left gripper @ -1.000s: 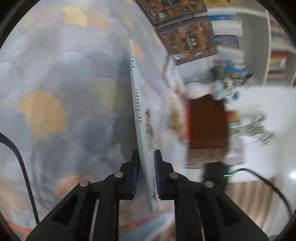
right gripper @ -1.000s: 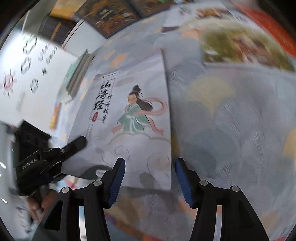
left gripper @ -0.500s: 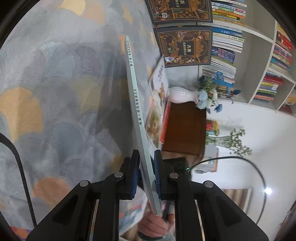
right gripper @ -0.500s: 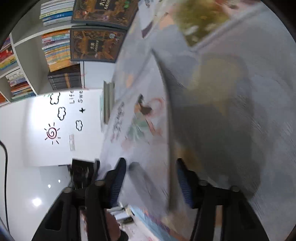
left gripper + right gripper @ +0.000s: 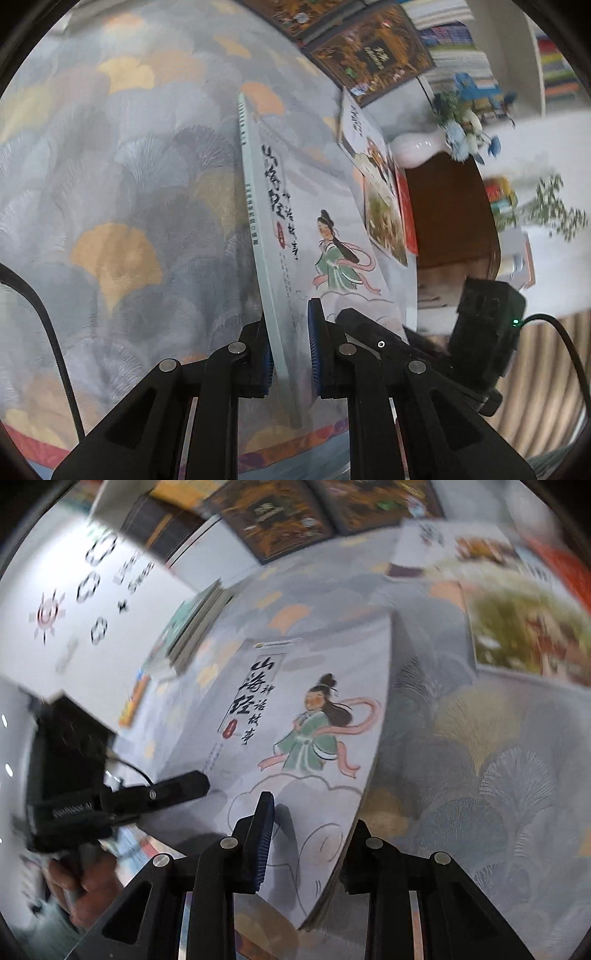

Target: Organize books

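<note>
A thin pale-grey picture book (image 5: 317, 236) with a green-robed figure on its cover is held tilted above the patterned tablecloth (image 5: 110, 206). My left gripper (image 5: 290, 354) is shut on its spine edge near the bottom corner. In the right wrist view the same book (image 5: 295, 716) lies between the fingers of my right gripper (image 5: 306, 845), whose jaws stand wide on either side of the book's lower edge without pinching it. The left gripper also shows in the right wrist view (image 5: 173, 790), at the book's left edge.
A colourful picture book (image 5: 517, 620) lies on the cloth at the far right. A small stack of books (image 5: 188, 627) sits at the table's far left. Dark ornate books (image 5: 369, 55) stand against the bookshelf. A white vase (image 5: 417, 147) stands on a brown side table (image 5: 447, 214).
The book has tipped from nearly edge-on to show its cover in the left view. My right gripper has come closer, and its fingers now straddle the book's lower edge.
</note>
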Demonstrator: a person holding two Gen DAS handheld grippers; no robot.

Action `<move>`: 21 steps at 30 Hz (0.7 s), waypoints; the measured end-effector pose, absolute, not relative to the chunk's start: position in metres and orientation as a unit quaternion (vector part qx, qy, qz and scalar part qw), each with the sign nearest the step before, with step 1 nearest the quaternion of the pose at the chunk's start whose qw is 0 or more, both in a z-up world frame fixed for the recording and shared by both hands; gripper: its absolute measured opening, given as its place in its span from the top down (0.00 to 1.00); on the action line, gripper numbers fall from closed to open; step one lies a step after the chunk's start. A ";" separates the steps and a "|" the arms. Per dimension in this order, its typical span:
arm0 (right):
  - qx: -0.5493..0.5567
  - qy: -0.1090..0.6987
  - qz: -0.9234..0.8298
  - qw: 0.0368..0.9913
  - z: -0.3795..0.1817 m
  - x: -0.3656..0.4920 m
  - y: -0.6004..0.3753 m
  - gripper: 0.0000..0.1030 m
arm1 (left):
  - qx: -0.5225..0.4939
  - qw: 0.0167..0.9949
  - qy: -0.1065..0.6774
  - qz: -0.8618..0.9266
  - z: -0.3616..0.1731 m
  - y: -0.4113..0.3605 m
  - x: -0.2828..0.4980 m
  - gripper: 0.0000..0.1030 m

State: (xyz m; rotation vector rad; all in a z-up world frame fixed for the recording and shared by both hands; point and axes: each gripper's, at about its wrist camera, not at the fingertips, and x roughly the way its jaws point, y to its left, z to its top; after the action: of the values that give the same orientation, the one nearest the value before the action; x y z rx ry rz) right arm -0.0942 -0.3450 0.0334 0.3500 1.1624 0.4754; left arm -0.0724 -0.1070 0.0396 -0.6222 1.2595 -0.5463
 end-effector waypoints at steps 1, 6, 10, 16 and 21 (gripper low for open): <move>0.144 0.537 0.221 0.801 0.038 -0.098 -0.339 0.72 | -0.276 0.731 0.571 -0.251 0.042 -0.106 -0.074 0.89; 0.090 0.517 0.223 0.821 0.056 -0.110 -0.317 0.72 | -0.261 0.739 0.559 -0.269 0.057 -0.096 -0.075 0.89; 0.091 0.504 0.226 0.828 0.072 -0.114 -0.306 0.72 | -0.266 0.743 0.543 -0.288 0.074 -0.075 -0.070 0.88; 0.091 0.482 0.215 0.844 0.101 -0.105 -0.272 0.72 | -0.265 0.747 0.527 -0.308 0.097 -0.040 -0.056 0.87; 0.105 0.462 0.228 0.851 0.125 -0.076 -0.227 0.72 | -0.270 0.761 0.501 -0.312 0.121 0.008 -0.037 0.87</move>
State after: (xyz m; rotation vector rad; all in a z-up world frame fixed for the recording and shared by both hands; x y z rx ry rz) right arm -0.0760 -0.2274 0.1253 0.2201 0.9730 0.4795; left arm -0.0369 0.0080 0.1214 -0.5868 1.0897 -0.6787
